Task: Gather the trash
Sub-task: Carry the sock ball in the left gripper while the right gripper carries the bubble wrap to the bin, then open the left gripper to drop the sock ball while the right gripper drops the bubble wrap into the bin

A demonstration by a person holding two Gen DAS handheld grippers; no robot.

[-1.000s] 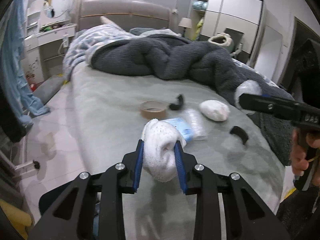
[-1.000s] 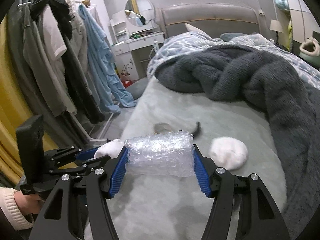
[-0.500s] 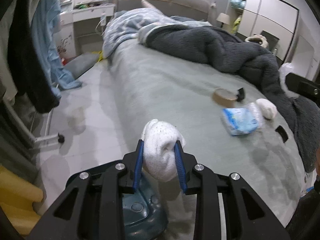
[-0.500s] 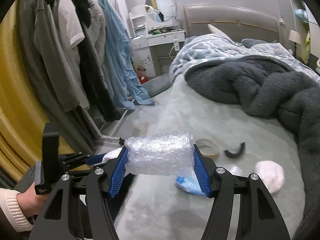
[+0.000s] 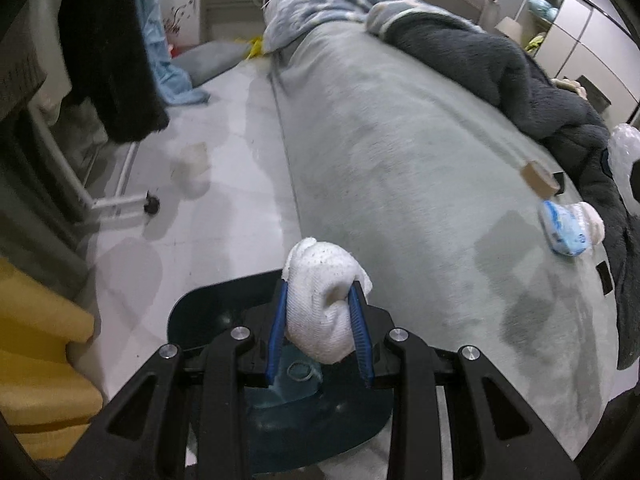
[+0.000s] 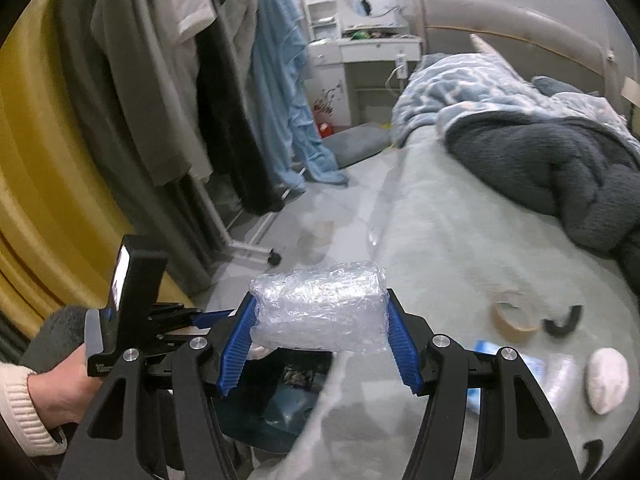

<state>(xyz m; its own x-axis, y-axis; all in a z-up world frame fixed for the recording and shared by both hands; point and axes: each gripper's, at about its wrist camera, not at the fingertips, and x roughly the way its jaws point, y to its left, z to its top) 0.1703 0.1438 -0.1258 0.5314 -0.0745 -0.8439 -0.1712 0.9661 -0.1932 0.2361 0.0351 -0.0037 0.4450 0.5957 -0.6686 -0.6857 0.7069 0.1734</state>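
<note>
My left gripper (image 5: 320, 320) is shut on a white crumpled wad (image 5: 322, 300) and holds it over the open dark teal trash bin (image 5: 200, 312) on the floor beside the bed. My right gripper (image 6: 320, 340) is shut on a roll of clear bubble wrap (image 6: 318, 310), above the bed edge, with the bin (image 6: 280, 404) just below it. The left gripper shows in the right wrist view (image 6: 192, 320), left of the bubble wrap. On the bed lie a blue packet (image 5: 564, 230), a tape roll (image 6: 514, 316), a white wad (image 6: 606, 380) and black curved pieces (image 6: 562, 320).
A grey bed (image 5: 400, 140) with a dark blanket (image 6: 560, 168) fills the right. A clothes rack with hanging garments (image 6: 180, 80) and yellow curtain (image 6: 40, 160) stand left. A rack foot with a caster (image 5: 152, 204) lies on the tiled floor.
Both grippers have swung left from over the bed to the floor side. The left gripper with its wad now hangs over the bin; the right follows with the bubble wrap.
</note>
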